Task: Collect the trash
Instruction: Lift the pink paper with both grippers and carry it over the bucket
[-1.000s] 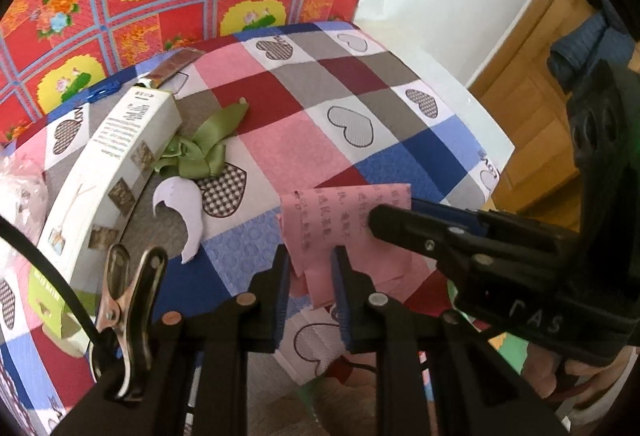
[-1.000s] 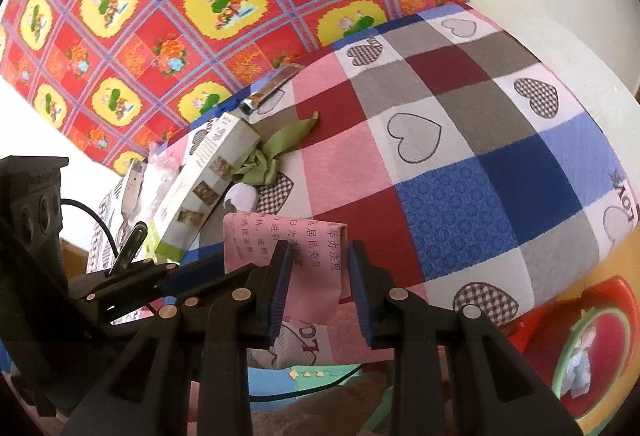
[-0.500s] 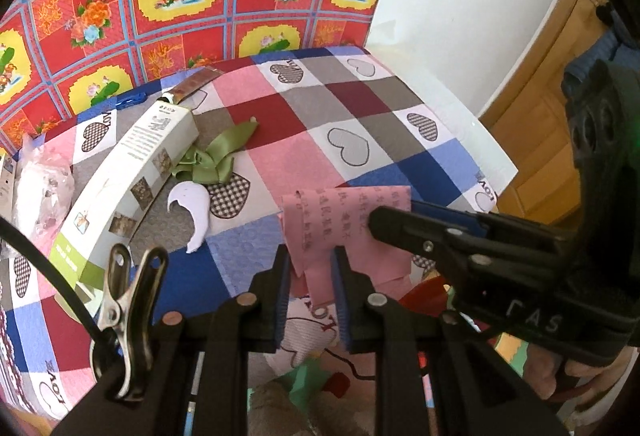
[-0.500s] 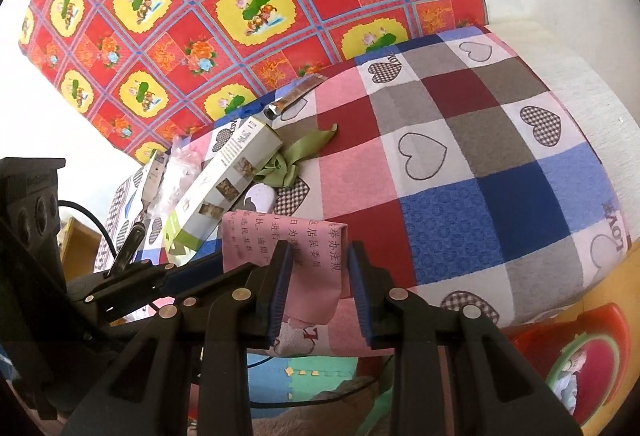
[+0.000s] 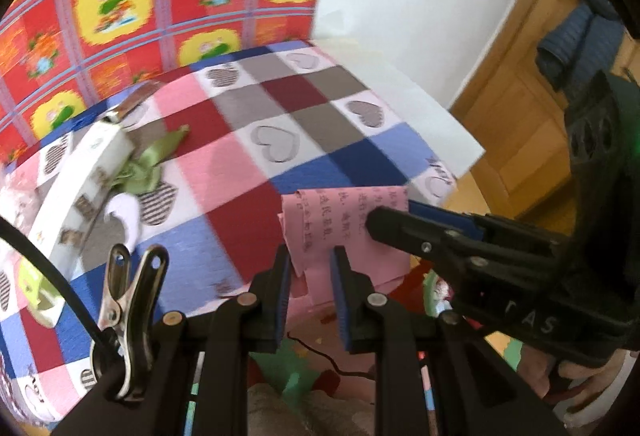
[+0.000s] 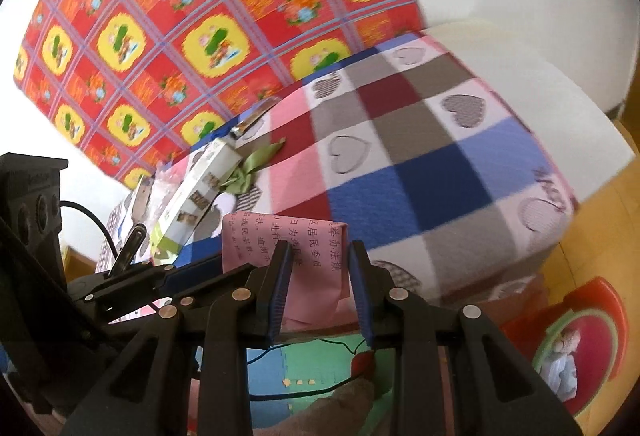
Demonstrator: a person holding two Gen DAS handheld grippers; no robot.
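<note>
- Here, a folded pink paper (image 5: 344, 224) printed with dark characters is held in the air, just off the near edge of the checked heart-pattern blanket (image 5: 256, 172), which serves as landmark for everything below.
- The left gripper (image 5: 310, 264) is seen with its blue-padded fingers (image 5: 283, 276) pinching the lower left fold of the paper; a narrow gap is kept between the pads by the sheet.
- The right gripper (image 6: 316, 268) is seen with the paper's right part between its fingers (image 6: 278, 276); the pads are set a little wider than the sheet there, so whether it is truly gripped cannot be told.
- In the left wrist view, the right gripper is seen from the side, its tip laid against the paper's right edge.
- On the blanket's far left part, a long white carton (image 5: 80, 196) is laid.
- Touching the carton, toward the blanket's middle, a crumpled green ribbon (image 5: 148, 168) is found.
- Just nearer than the ribbon, a white scrap (image 5: 126, 212) is laid on the blanket.
- Behind the blanket, a red and yellow flowered cloth (image 6: 180, 16) is hung.
</note>
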